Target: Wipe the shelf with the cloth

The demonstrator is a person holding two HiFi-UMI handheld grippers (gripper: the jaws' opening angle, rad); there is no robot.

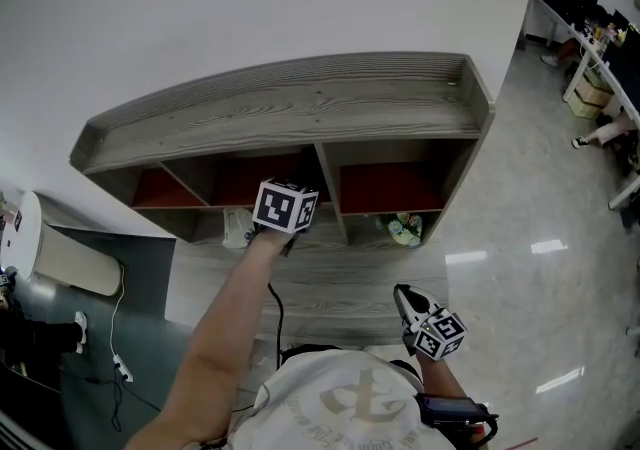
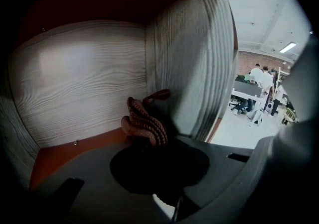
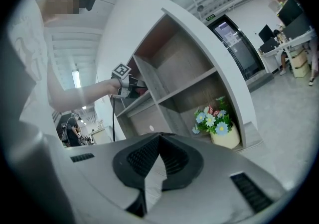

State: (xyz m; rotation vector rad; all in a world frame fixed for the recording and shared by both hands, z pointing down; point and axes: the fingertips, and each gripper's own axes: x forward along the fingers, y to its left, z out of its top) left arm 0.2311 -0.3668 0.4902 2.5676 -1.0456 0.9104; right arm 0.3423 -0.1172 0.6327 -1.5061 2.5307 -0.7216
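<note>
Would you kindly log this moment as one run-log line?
left gripper: shut on cloth | cloth: in upper middle shelf compartment, by divider | right gripper: shut, empty, away from shelf

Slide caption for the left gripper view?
Left gripper clamps a bunched reddish-brown cloth inside a wooden shelf compartment, near its side wall.

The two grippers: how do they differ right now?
The left gripper is inside a shelf compartment; the right gripper hangs outside, near the person's body. The left gripper is shut on a brown cloth; the right gripper's jaws are together with nothing between. Both carry a marker cube.
</note>
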